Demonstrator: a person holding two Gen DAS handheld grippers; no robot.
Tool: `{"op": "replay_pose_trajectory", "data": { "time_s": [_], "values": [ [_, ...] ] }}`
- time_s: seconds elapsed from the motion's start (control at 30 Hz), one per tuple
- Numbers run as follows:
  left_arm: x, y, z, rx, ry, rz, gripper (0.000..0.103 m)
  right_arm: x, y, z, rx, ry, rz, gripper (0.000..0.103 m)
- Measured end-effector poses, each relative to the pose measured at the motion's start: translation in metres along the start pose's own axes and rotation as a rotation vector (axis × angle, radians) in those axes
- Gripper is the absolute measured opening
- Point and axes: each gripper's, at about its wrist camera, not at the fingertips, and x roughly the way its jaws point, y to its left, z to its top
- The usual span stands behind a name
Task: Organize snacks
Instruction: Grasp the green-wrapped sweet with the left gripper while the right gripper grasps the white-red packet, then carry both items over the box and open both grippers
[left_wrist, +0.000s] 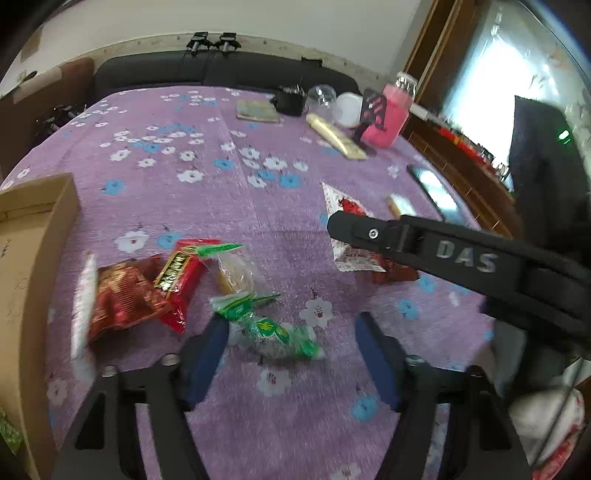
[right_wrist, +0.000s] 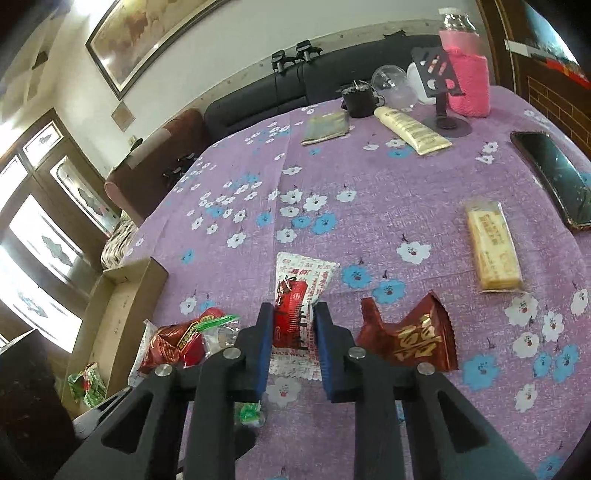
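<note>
Surface: desk under a purple cloth with white and blue flowers.
Right gripper: fingers narrow, pressed on both sides of the white-and-red snack packet, which lies flat on the cloth.
Left gripper: fingers partly apart, straddling the green-and-clear wrapped snack; the pads do not press on it, and the view is motion-blurred.
Dark red packet: on the cloth just right of the right gripper, gold characters on its face.
Yellow wrapped bar: farther right, well apart from the grippers, near the phone.
Snack pile: bright red packet, a darker red bag and a clear-wrapped pastry, touching one another, left of the left gripper.
Cardboard box: at the desk's left edge, open on top; a green-wrapped snack lies inside.
Far edge: cream tube, pink-sleeved bottle, clear dome, flat grey pouch.
</note>
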Motion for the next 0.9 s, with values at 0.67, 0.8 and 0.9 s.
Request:
{"op": "replay_pose_trajectory", "data": {
  "time_s": [0.67,0.8,0.9],
  "values": [
    [-0.104,0.053,-0.007,-0.104,-0.168,-0.045,0.021,-0.008,0.010,-0.005,-0.040,-0.061,0.002,0.021],
    [-0.139,0.100,-0.008,-0.167,-0.211,0.022,0.021,-0.011,0.027,-0.008,-0.085,-0.072,0.015,0.021],
    [-0.162,0.135,-0.005,-0.187,-0.235,0.110,0.021,-0.013,0.052,-0.012,-0.139,-0.061,0.044,0.021]
  ]
}}
